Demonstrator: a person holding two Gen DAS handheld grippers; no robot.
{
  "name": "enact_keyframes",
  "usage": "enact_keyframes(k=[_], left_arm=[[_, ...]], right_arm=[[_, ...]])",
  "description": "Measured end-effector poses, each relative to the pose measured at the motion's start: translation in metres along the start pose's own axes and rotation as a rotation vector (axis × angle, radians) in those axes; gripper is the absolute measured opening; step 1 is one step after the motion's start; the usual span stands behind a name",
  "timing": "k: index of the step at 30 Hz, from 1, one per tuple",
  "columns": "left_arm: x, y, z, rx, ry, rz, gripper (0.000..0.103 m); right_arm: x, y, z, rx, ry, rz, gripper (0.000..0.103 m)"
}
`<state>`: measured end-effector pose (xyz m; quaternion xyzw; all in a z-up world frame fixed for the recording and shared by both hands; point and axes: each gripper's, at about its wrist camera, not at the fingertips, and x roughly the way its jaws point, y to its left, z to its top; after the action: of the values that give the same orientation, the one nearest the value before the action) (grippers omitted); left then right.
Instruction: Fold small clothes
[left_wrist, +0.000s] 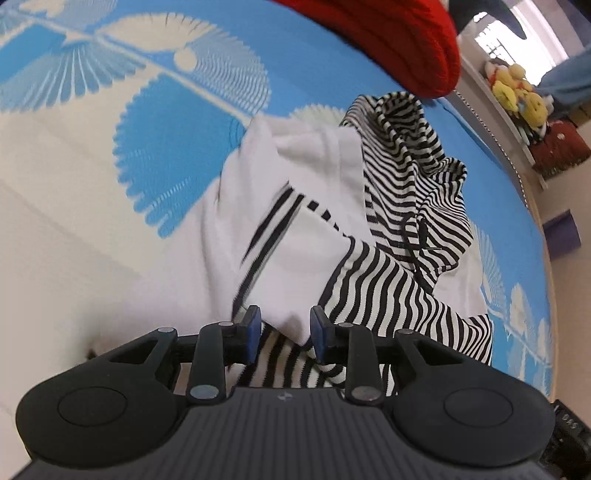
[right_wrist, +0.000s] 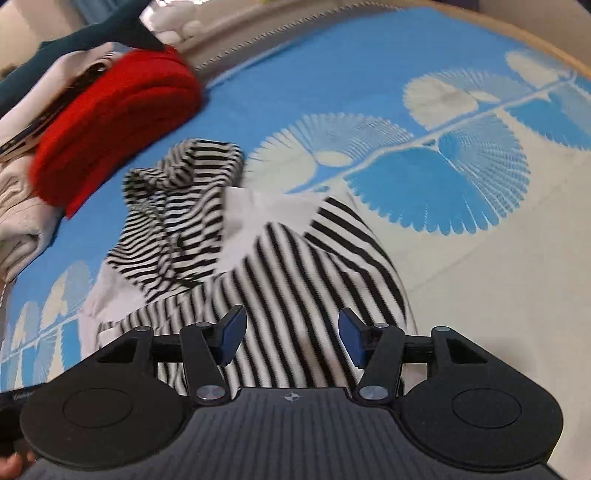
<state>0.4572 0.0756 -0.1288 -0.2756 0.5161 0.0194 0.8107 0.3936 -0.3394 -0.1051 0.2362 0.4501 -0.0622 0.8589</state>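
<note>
Striped garment (left_wrist: 402, 229) lies rumpled at mid-frame; left hand-held gripper (left_wrist: 284, 330) straddles its white hem unclamped, right hand-held gripper (right_wrist: 291, 338) released. Pinch the hem squarely before folding.

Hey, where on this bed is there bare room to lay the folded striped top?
Free: the cream stretch of the bedspread beside the striped top. Crowded: the corner where the red knit lies on a clothes pile.

Surface: a blue and cream bedcover (left_wrist: 92, 155) with fan-shaped prints is being seen.
Shelf: a white shelf (left_wrist: 491, 92) with plush toys (left_wrist: 517, 92) is being shown.
Light: daylight is being let in by a window (left_wrist: 517, 37).
</note>
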Motion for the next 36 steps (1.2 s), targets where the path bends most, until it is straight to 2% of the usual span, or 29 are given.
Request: enact_keyframes(k=[2,6,12,13,14,16,19,22,26,29,32,34,36], left_arm=[[0.008,-0.001,-0.001,-0.030,0.009,-0.009,0.034],[0.023,0.000,-0.002,-0.075,0.039,0.017,0.036],[0.030,0.005,-0.001,-0.118,0.027,0.034,0.035],[0.030,0.005,-0.001,-0.116,0.024,0.034,0.032],[0.029,0.005,-0.002,-0.113,0.013,0.037,0.020],[0.024,0.005,-0.002,-0.101,-0.012,0.052,0.006],[0.007,-0.003,-0.003,-0.089,-0.064,0.048,0.004],[-0.029,-0.017,-0.011,-0.073,-0.155,0.032,0.004],[-0.058,-0.019,-0.032,-0.061,-0.254,0.137,0.005],[-0.046,-0.011,-0.030,-0.094,-0.209,0.226,0.005],[-0.048,-0.017,-0.024,-0.038,-0.273,0.265,0.007],[-0.050,-0.025,-0.023,0.027,-0.295,0.234,0.016],[-0.039,-0.027,-0.021,0.048,-0.237,0.189,0.022]], right_arm=[[0.005,-0.003,0.003,0.005,-0.003,-0.029,0.057],[0.005,-0.015,0.013,0.057,0.010,-0.029,0.057],[0.001,-0.030,0.027,0.123,-0.024,-0.064,0.057],[0.001,-0.032,0.028,0.136,-0.022,-0.068,0.057],[0.001,-0.034,0.027,0.145,-0.018,-0.071,0.057],[0.004,-0.035,0.025,0.160,-0.008,-0.076,0.057],[0.006,-0.033,0.021,0.170,0.000,-0.082,0.057],[0.009,-0.027,0.014,0.182,0.019,-0.074,0.057],[0.024,-0.022,-0.005,0.258,0.127,-0.020,0.057],[0.035,-0.025,-0.017,0.277,0.176,-0.064,0.057],[0.041,-0.030,-0.021,0.272,0.198,-0.093,0.051],[0.040,-0.031,-0.021,0.271,0.198,-0.094,0.050],[0.036,-0.030,-0.019,0.270,0.187,-0.095,0.050]])
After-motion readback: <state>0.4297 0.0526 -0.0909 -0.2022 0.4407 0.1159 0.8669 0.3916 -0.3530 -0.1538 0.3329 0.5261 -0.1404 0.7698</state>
